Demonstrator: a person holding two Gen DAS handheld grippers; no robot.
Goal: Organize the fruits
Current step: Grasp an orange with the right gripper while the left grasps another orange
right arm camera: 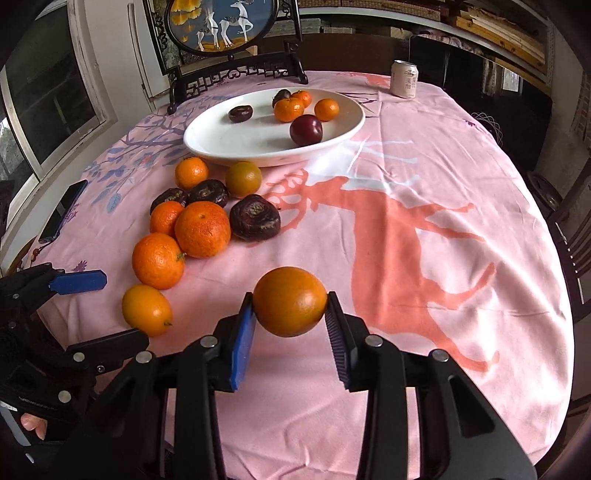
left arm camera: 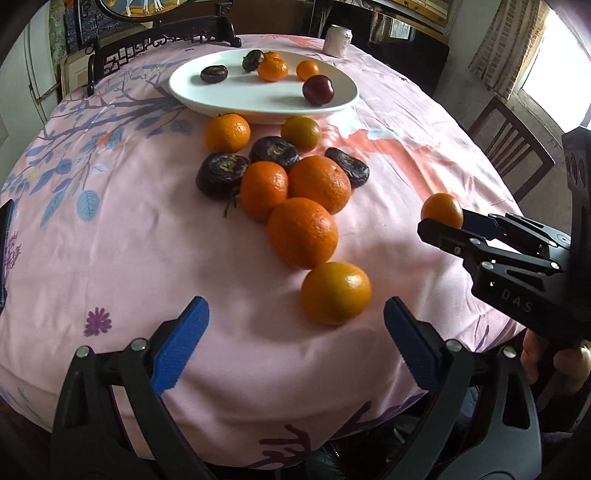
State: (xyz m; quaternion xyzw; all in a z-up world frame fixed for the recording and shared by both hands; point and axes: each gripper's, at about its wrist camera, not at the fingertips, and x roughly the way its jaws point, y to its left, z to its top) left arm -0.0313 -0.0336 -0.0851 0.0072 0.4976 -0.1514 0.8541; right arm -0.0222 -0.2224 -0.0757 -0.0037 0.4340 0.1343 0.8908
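Note:
My right gripper (right arm camera: 290,314) is shut on an orange (right arm camera: 290,301) and holds it above the pink tablecloth; it also shows in the left wrist view (left arm camera: 441,221) with the orange (left arm camera: 441,208). My left gripper (left arm camera: 295,332) is open and empty, just short of a loose orange (left arm camera: 335,292). A cluster of oranges (left arm camera: 319,182) and dark fruits (left arm camera: 221,173) lies on the cloth before a white oval plate (left arm camera: 221,99). The plate (right arm camera: 221,144) holds small oranges (right arm camera: 288,109), dark fruits (right arm camera: 240,112) and a red plum (right arm camera: 306,129).
A white drink can (right arm camera: 404,79) stands at the table's far edge. A dark phone (right arm camera: 62,210) lies at the left edge. A framed deer picture on a stand (right arm camera: 221,26) is behind the plate. Chairs (left arm camera: 513,147) stand at the right.

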